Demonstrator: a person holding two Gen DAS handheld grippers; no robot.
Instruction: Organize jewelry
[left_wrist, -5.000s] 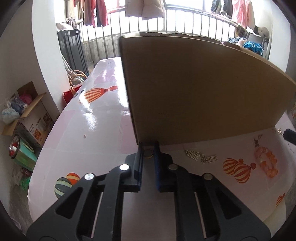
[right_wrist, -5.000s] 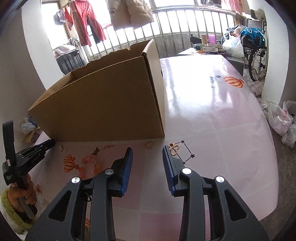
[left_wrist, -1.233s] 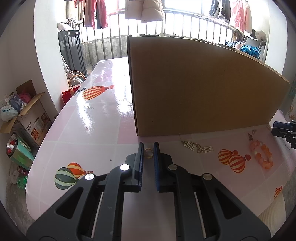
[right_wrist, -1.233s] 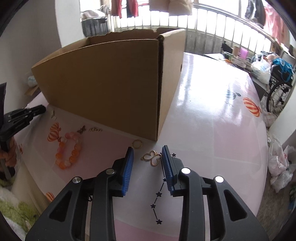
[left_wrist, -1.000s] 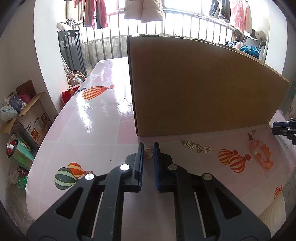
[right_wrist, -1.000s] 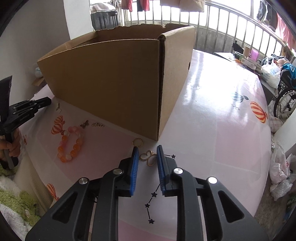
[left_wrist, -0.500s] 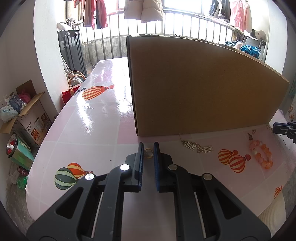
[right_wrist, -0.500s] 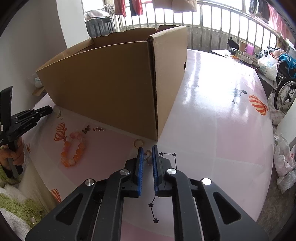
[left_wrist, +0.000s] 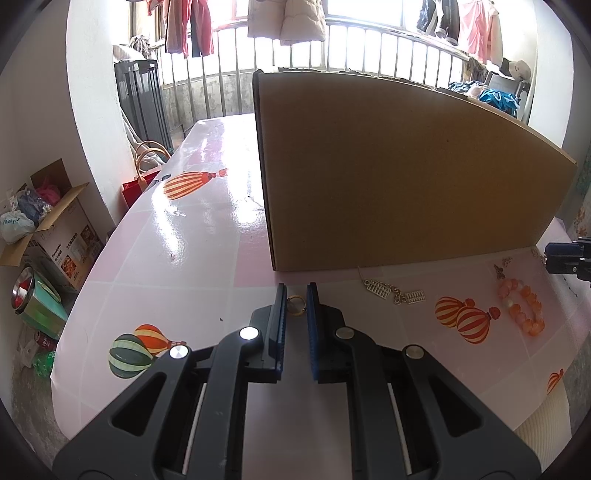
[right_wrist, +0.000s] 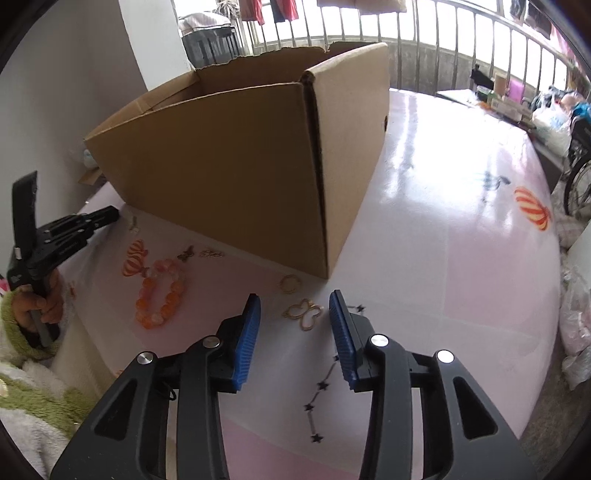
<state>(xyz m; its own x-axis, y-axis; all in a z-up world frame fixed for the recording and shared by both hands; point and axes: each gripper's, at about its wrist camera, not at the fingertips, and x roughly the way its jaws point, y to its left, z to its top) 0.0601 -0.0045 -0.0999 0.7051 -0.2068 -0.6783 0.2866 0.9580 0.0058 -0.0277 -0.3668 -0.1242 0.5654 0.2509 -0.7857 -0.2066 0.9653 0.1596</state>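
An open cardboard box (left_wrist: 406, 170) stands on the pink table; it also shows in the right wrist view (right_wrist: 236, 173). My left gripper (left_wrist: 296, 299) is shut on a small gold ring (left_wrist: 296, 305) just in front of the box. My right gripper (right_wrist: 294, 308) is open, and a gold butterfly charm (right_wrist: 306, 314) lies on the table between its fingers. A gold ring (right_wrist: 290, 283) lies by the box corner. An orange bead bracelet (right_wrist: 160, 299) lies to the left; it also shows in the left wrist view (left_wrist: 521, 308).
Silver charms on a chain (left_wrist: 393, 295) lie before the box. A small butterfly charm (right_wrist: 185, 253) and another small piece (right_wrist: 211, 254) lie near the bracelet. The table edge (left_wrist: 85, 280) drops off at left, with a carton (left_wrist: 51, 229) on the floor.
My right gripper was shut around the butterfly charm half a second ago; it has opened wide and the charm lies on the table. The left gripper has not moved.
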